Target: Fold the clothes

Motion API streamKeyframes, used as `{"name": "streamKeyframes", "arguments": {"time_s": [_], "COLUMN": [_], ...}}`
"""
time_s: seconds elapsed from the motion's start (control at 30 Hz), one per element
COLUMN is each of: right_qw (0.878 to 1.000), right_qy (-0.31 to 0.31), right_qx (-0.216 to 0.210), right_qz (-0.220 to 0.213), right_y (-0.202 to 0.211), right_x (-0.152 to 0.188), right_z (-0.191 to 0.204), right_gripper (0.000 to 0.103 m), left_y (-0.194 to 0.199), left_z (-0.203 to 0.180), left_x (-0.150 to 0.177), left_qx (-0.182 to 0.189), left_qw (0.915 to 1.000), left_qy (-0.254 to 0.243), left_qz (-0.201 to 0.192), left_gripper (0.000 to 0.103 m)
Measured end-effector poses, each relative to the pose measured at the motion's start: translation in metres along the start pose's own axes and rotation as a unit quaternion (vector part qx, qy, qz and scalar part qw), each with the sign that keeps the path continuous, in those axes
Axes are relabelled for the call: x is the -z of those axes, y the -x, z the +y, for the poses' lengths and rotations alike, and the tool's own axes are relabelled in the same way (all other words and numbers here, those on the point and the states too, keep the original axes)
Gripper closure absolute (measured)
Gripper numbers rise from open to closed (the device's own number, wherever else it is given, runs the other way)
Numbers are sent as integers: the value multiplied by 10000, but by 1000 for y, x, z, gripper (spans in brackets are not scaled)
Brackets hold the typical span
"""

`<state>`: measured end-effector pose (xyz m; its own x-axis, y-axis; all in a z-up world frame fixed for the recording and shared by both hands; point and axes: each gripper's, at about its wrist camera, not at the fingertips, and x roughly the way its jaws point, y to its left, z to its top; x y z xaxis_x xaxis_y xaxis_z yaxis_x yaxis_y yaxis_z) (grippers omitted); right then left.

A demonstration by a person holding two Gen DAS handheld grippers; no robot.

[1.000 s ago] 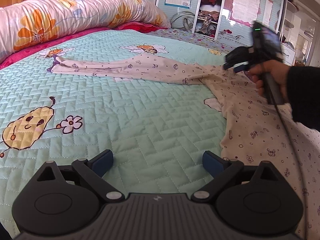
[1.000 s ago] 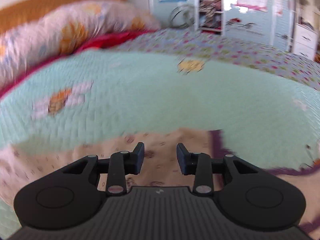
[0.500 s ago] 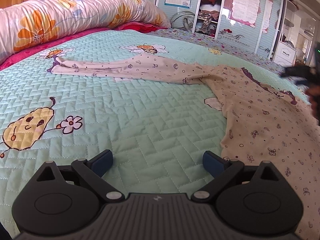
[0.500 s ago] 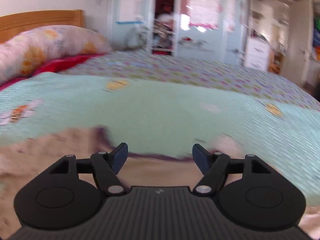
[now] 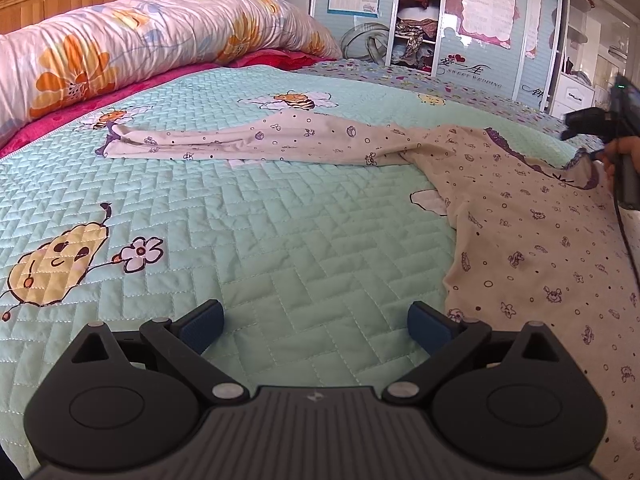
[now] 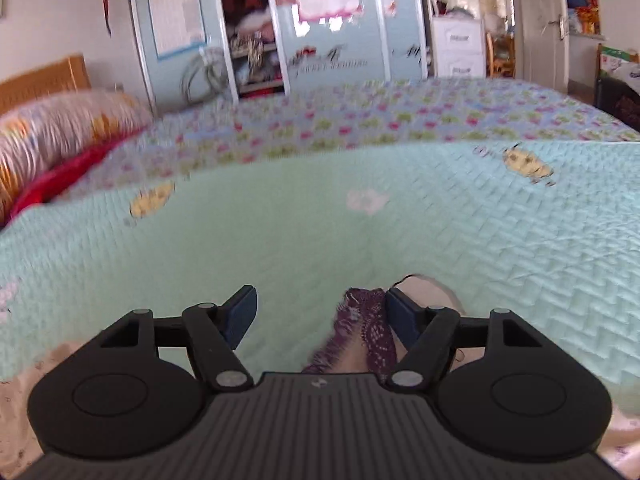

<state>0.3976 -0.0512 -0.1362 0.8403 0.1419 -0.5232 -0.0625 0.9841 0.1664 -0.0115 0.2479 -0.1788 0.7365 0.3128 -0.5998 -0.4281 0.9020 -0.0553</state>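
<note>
Garment [image 5: 532, 232]: cream printed top w/ purple lace trim, lying flat on the quilted bedspread [image 5: 280, 240]. One long sleeve [image 5: 248, 140] runs out toward the floral pillow [image 5: 140, 52]; body spreads to the right edge of left-wrist view. Not yet folded, by the look of it.

Handling, as judged: thin knit, v. light, limp, no stiffness, so it will sag and trail from any single pinch. Quilt has texture, so probably drags a bit rather than slides. Not fragile, tho lace could snag on a pad edge. Best holds: hemmed or trimmed edges — sleeve cuff, lace neckline [image 6: 368, 328], shoulder seam — where the fabric is doubled. Two-point hold needed to keep an edge straight.

Left gripper [image 5: 316, 322]: jaws wide apart, nothing between them, low over bare quilt just beside the garment's near hem, angled down.

Right gripper [image 6: 320, 312]: jaws spread wide, pads not pressing. Purple lace sits between them, close against the right-hand pad; no grip. Pitched down at the neckline corner. View blurred. Seen from the left wrist, a hand [image 5: 618, 156] holds it at the far right edge.
</note>
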Motion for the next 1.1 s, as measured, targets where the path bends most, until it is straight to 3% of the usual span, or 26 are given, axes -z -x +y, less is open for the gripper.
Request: {"name": "streamKeyframes", "arguments": {"time_s": [0.17,0.3,0.4,0.47,0.5,0.6,0.63,0.67,0.8,1.0,1.07,1.1], "right_qw": [9989,9974,9979,9962,9943,9880,9867,9880,9934,9892,9883,9881], "right_qy": [-72,-411,-334,-75,171,502,381,319,575,772,821,860], "right_qx": [409,599,468,353,440,1299,1454,1404,887,407,258,228], "right_qz": [-204,0,300,795,955,670,620,553,448,1175,1257,1257], "right_y": [65,77,54,24,8,-15,-17,-13,17,21,20,20], "right_x": [18,27,27,27,27,16,10,6,9,21,26,25], "right_z": [-65,-114,-126,-124,-121,-123,-126,-127,-118,-136,-139,-139], "right_gripper": [30,30,30,30,36,39,51,56,57,57,61,75], "left_y": [1,1,0,0,0,0,0,-1,-1,0,0,0], "left_z": [0,-2,-3,-4,-4,-4,-4,-4,-4,-4,-4,-5], "left_x": [0,1,2,2,2,2,2,2,2,2,2,2], "left_qx": [19,-10,-50,-72,-80,-86,-85,-82,-66,-66,-81,-90], "left_qw": [10000,10000,10000,10000,9999,9999,9999,9999,10000,10000,9999,9999], "left_qy": [26,-1,-35,-52,-57,-68,-68,-64,-47,-48,-60,-69], "left_qz": [8,-13,-33,-43,-47,-48,-48,-45,-39,-42,-49,-54], "left_gripper": [2,2,1,1,1,1,1,0,0,0,0,0]}}
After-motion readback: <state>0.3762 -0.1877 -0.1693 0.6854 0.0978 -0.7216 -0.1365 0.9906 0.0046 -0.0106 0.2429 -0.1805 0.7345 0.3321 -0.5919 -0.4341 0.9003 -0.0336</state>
